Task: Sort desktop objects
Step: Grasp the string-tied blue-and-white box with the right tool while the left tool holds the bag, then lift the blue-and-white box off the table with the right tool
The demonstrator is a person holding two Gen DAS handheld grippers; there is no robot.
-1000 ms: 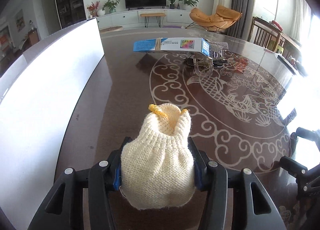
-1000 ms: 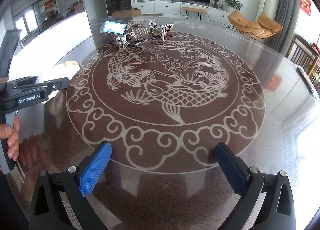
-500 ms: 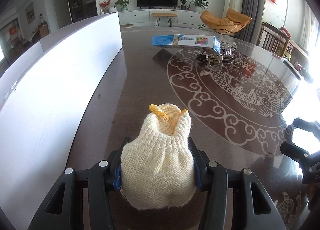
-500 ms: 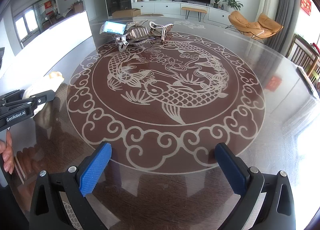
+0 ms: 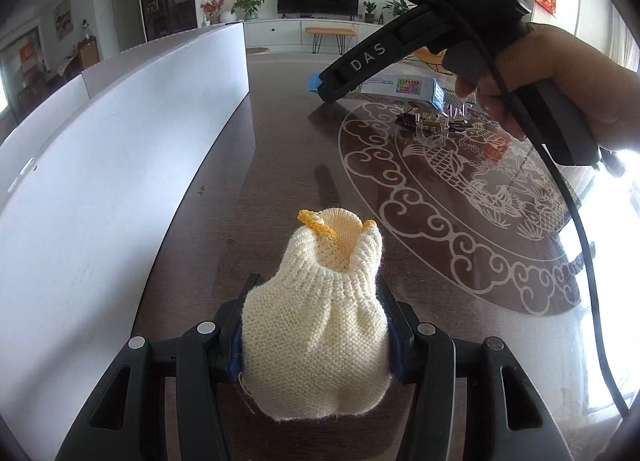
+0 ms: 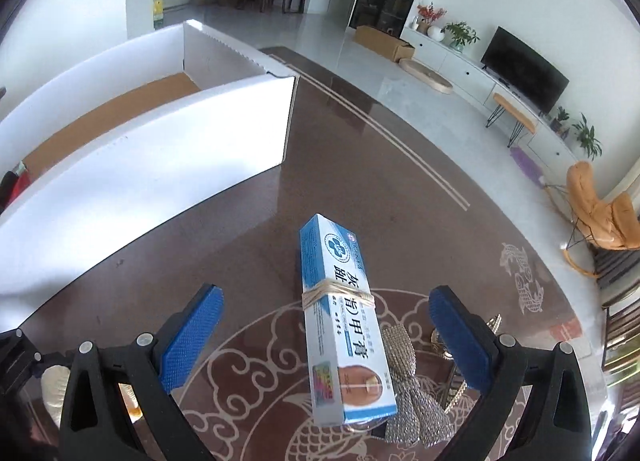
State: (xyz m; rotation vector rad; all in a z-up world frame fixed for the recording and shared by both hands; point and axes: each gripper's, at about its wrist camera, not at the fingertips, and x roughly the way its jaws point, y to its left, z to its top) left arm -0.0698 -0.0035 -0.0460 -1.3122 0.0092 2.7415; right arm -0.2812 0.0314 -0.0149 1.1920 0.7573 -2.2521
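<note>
My left gripper (image 5: 316,331) is shut on a cream knitted glove (image 5: 320,321) with a yellow cuff edge, held just above the dark table next to the white box wall (image 5: 120,165). My right gripper (image 6: 326,335) is open, its blue pads on either side of a blue and white medicine carton (image 6: 344,325) bound with a rubber band. The carton lies on a pile of silvery hair clips (image 6: 404,397). In the left wrist view the right gripper's body and the hand holding it hang over the carton (image 5: 404,87).
A large white open box with a brown floor (image 6: 120,109) stands along the table's left side. The table has a pale fish pattern (image 5: 480,189). Shiny clips (image 5: 432,123) lie by the carton.
The right gripper has swung across the table from the near edge to the carton, pads now straddling it. The left gripper, still holding the glove, has shifted further left beside the white box.
</note>
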